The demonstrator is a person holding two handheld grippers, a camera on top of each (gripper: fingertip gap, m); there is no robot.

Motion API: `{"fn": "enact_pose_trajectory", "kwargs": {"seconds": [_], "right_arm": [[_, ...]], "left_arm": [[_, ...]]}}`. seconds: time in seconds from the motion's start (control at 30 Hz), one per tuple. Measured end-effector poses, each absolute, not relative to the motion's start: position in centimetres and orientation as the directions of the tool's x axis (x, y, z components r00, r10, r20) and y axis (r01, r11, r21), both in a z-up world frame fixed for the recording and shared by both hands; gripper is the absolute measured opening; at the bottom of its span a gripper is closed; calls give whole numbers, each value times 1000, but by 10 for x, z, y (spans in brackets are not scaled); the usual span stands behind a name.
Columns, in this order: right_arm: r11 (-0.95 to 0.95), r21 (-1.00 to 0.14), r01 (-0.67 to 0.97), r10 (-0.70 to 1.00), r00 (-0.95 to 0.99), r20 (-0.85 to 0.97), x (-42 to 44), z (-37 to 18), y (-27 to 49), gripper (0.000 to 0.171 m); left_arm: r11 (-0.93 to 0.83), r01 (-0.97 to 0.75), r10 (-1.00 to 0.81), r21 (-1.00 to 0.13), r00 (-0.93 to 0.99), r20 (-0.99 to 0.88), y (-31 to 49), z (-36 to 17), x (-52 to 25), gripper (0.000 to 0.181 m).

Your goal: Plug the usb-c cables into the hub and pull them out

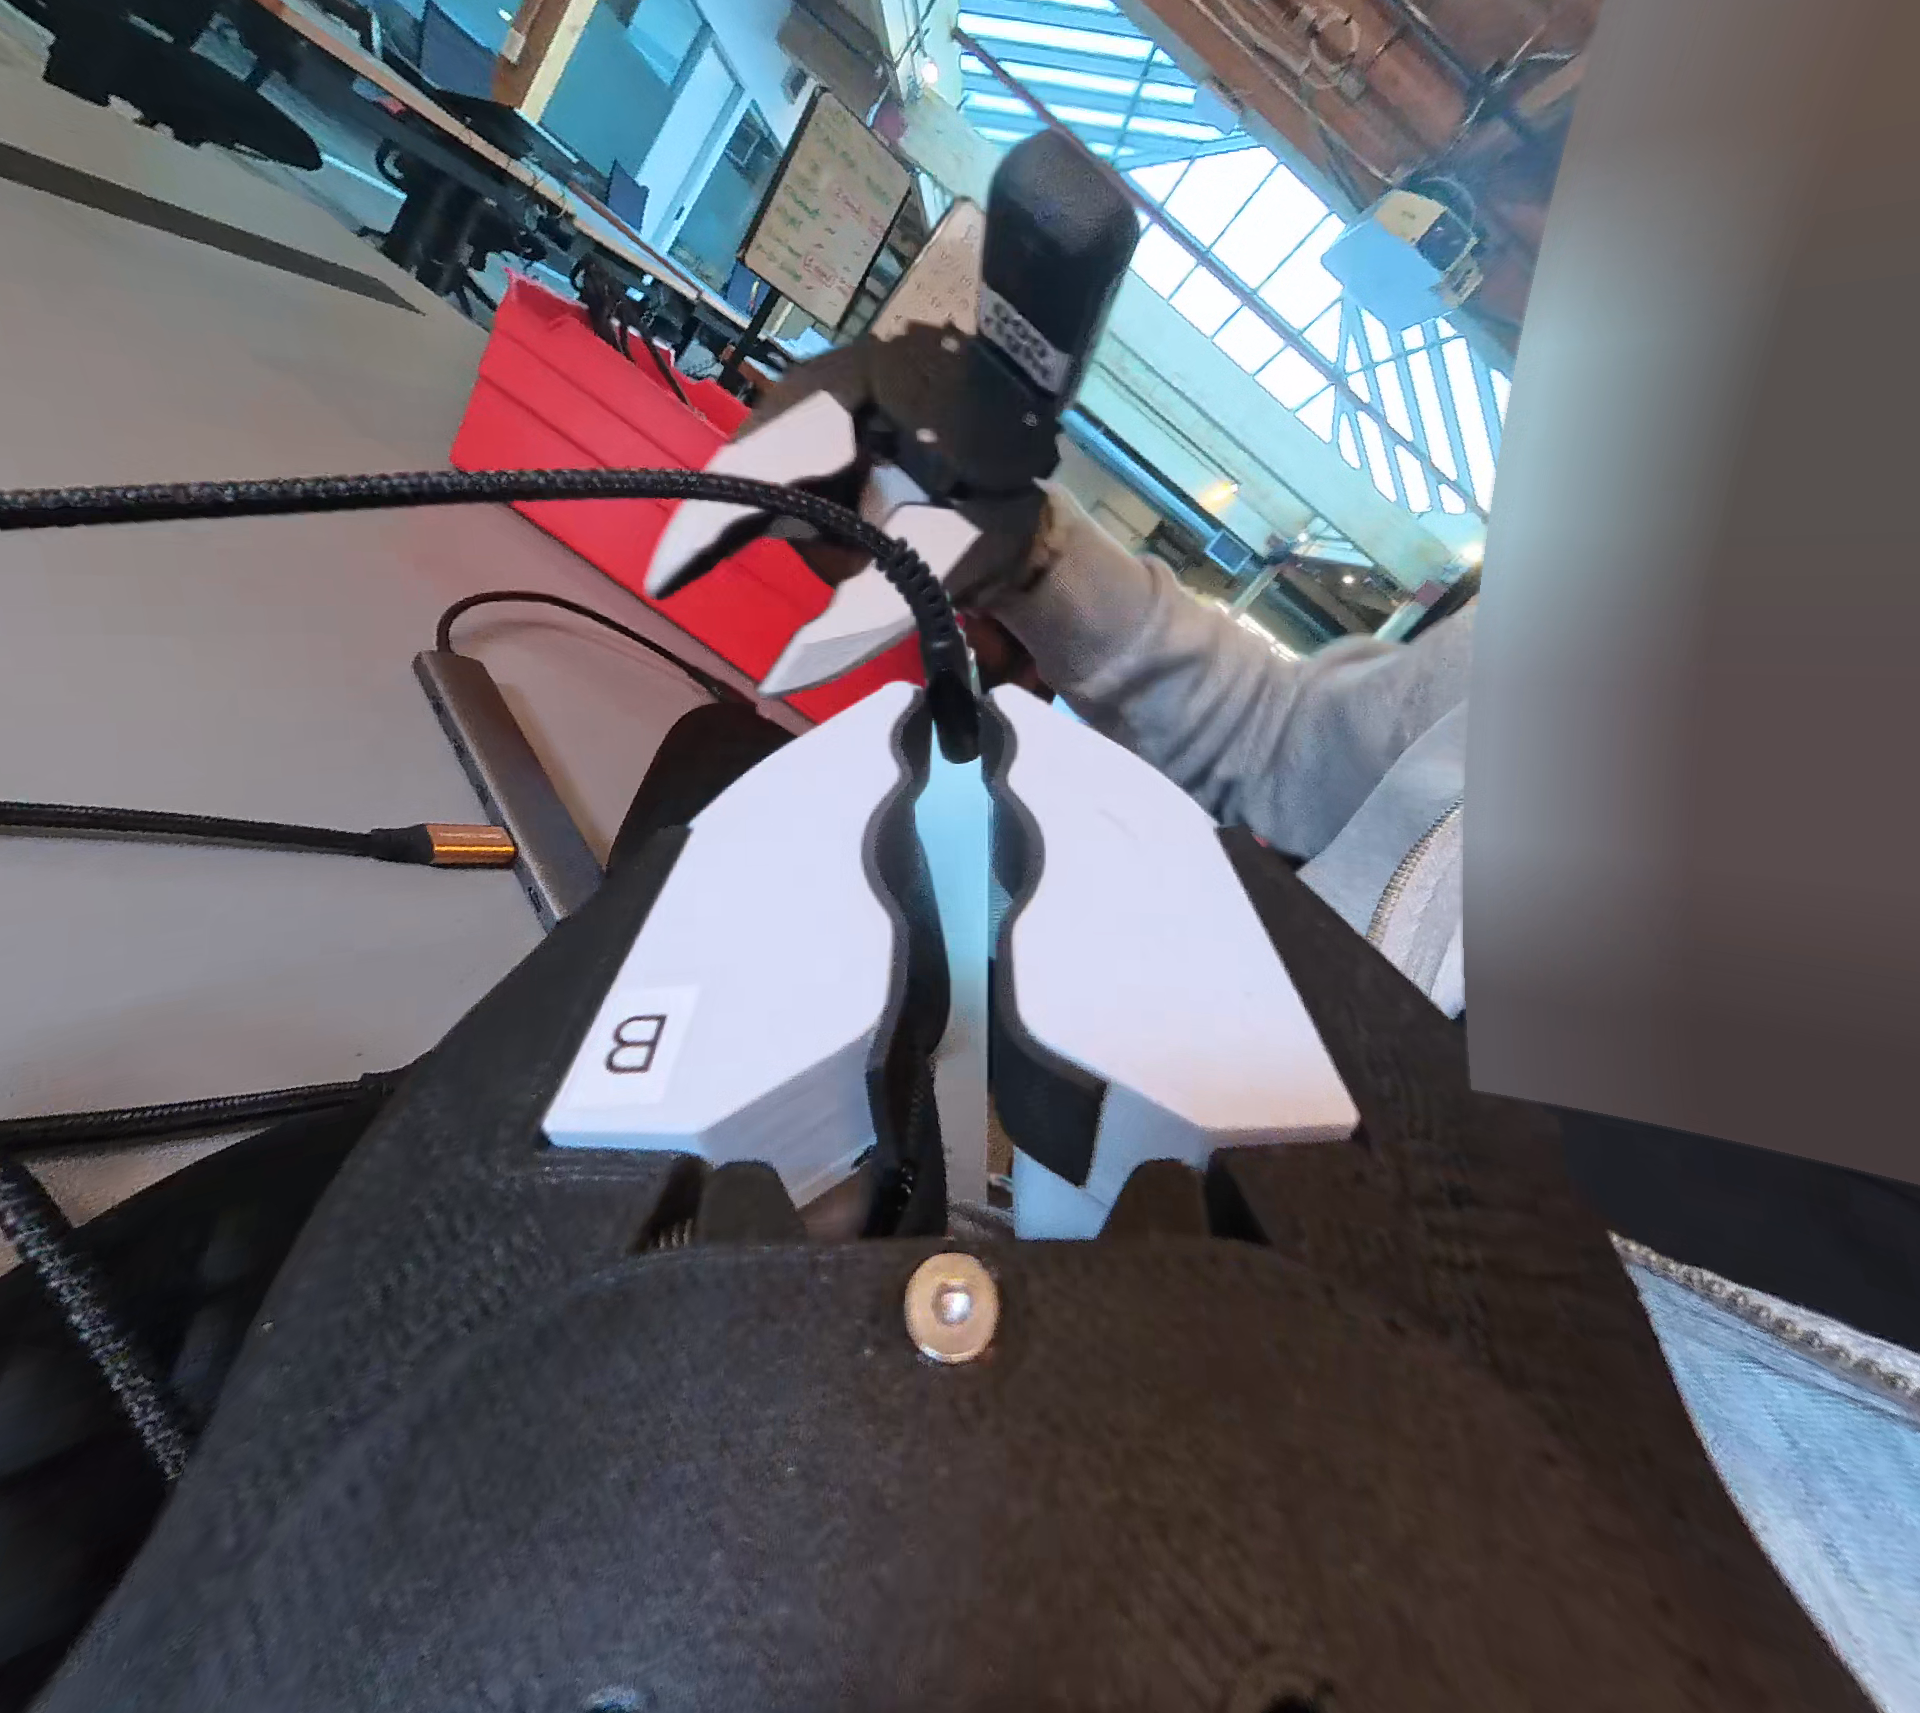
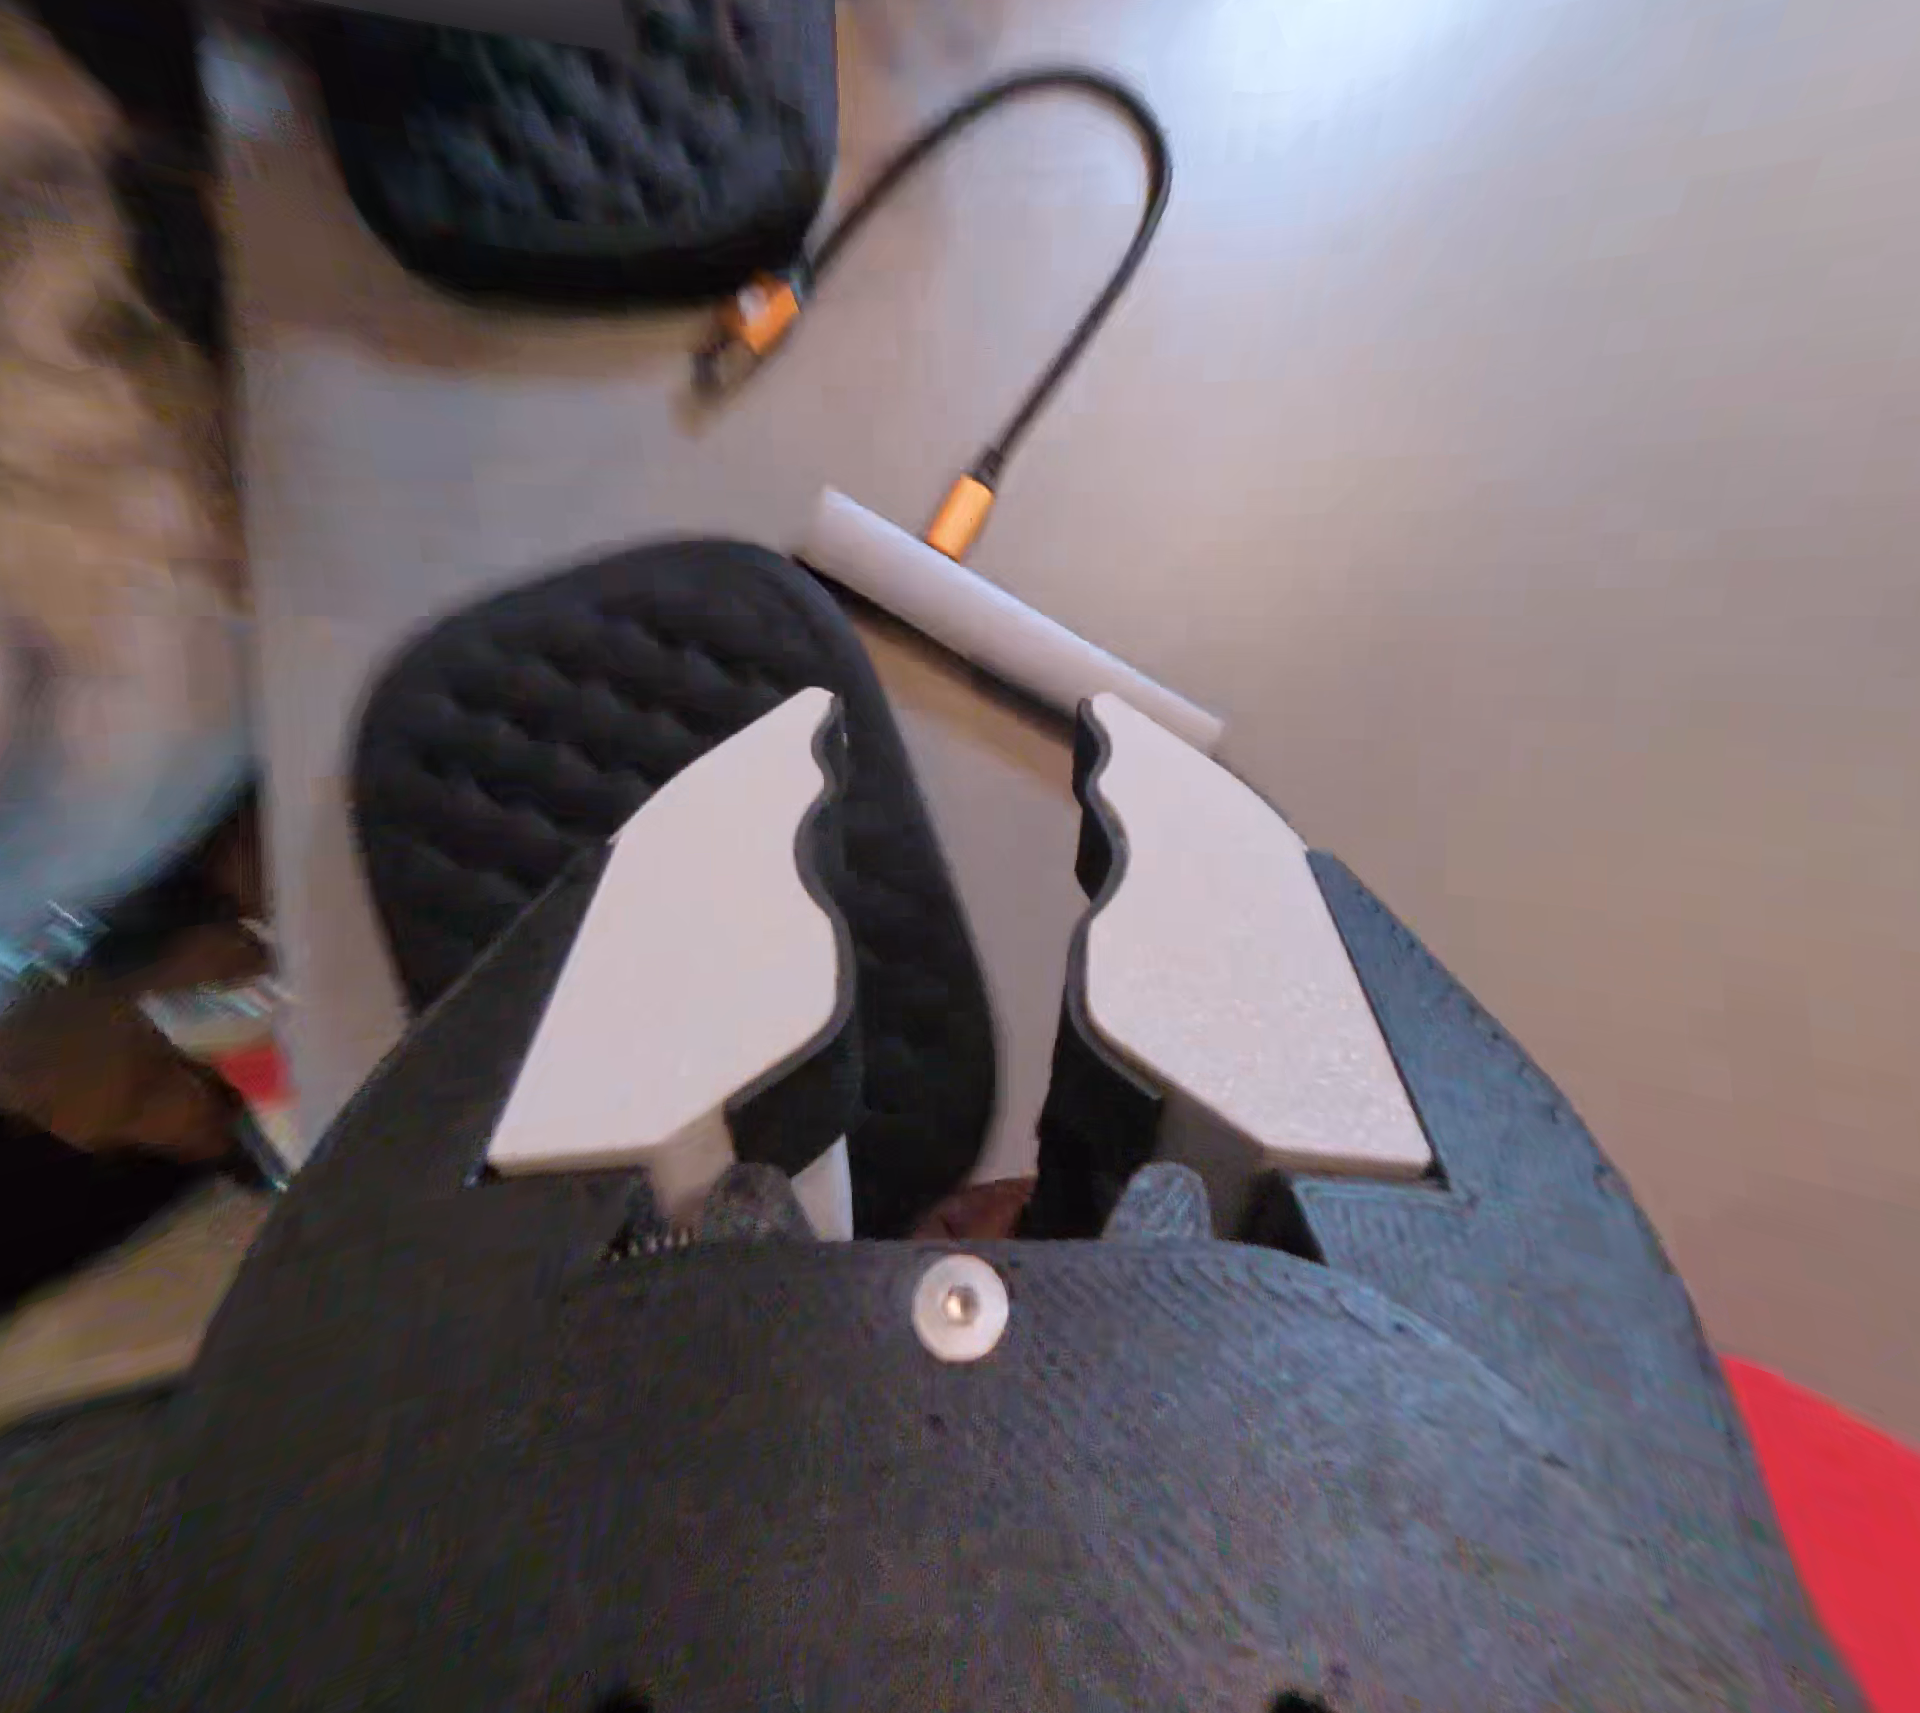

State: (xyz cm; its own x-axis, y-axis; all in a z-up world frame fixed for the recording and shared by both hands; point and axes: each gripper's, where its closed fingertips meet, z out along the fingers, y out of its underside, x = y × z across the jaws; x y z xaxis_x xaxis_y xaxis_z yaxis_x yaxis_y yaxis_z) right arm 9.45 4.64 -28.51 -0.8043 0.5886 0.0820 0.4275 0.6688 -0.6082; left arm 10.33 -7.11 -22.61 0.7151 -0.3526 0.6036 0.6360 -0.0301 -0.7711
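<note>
A: What is hidden or hard to make out?

B: Much of the right wrist view is smeared by blur. A grey patch is laid over the right side of the left wrist view. The plug of the black braided cable [image 1: 447,487] is covered by the fingertips of the left gripper [image 1: 954,718], and the hub [image 1: 509,790] is cut off behind that gripper's body.

A: How are the grippers set?

B: The left gripper's jaws are nearly closed, and the cable's ribbed end is pinched at their tips. The right gripper [image 2: 956,728] is held well open, with nothing between its fingers; it is also seen farther off in the left wrist view, raised above the bench [image 1: 208,375].

A: Where are the task's things?

B: The hub is laid on the bench, just left of the left gripper, and an orange-tipped cable [image 1: 447,842] is plugged into its side. In the right wrist view the hub [image 2: 997,614] is seen just beyond the open fingertips. A second orange plug [image 2: 764,318] is lying loose on the bench, beside a black textured case [image 2: 623,136].

A: Any containers?

B: A red bin [image 1: 582,416] is seen at the far bench edge; its contents cannot be made out.
</note>
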Motion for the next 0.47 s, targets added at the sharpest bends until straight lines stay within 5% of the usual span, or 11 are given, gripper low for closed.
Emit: {"fn": "enact_pose_trajectory", "kwargs": {"seconds": [0.23,0.47], "right_arm": [[965,-261,22,48,-995,91,73,-333,32,43],[960,-125,-251,-252,-968,8,72,-354,29,23]], "left_arm": [[16,658,-383,-753,700,604,-80,-222,98,10],[45,649,-399,-759,708,582,-88,-218,99,10]]}}
